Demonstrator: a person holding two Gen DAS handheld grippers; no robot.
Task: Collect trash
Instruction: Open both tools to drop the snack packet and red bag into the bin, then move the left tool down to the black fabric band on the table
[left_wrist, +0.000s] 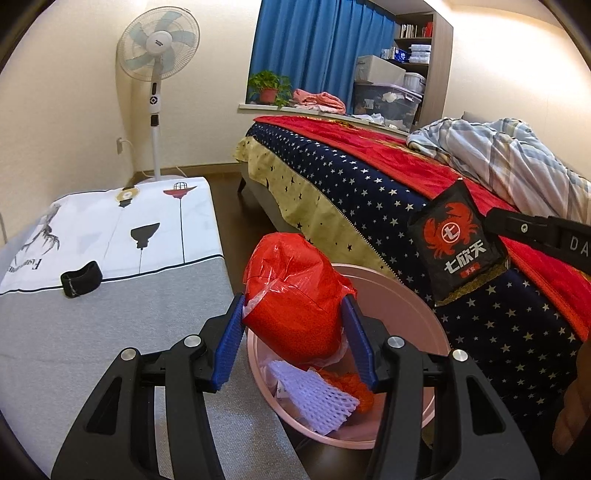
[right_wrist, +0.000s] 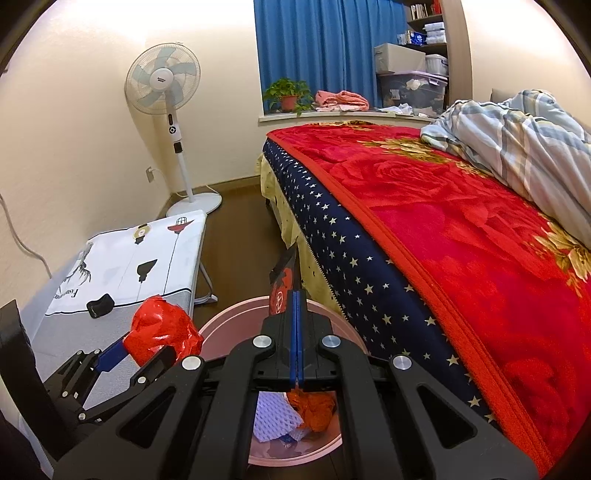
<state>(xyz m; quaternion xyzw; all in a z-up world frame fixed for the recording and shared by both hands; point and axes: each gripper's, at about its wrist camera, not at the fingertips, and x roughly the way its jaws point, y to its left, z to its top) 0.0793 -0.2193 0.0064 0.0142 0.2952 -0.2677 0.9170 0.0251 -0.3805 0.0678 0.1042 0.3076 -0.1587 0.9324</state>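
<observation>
Pink plastic bin (left_wrist: 417, 314) already holds white foam netting (left_wrist: 314, 398) and red scraps. Left tongs (left_wrist: 295, 332) clench a crumpled red plastic bag (left_wrist: 295, 295) above it; right tongs (right_wrist: 296, 332) pinch a black crab-printed packet (left_wrist: 458, 247) just beyond. Farther off, the cloth-covered surface (left_wrist: 110, 332) keeps one black band (left_wrist: 81, 278).

Glossy crinkled plastic bag (left_wrist: 295, 295); plush blanket (right_wrist: 461, 236); smooth plastic bin (left_wrist: 417, 306).

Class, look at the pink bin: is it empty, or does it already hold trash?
Not empty. White foam netting and orange mesh lie inside the pink bin. How deep the pile goes cannot be told.
</observation>
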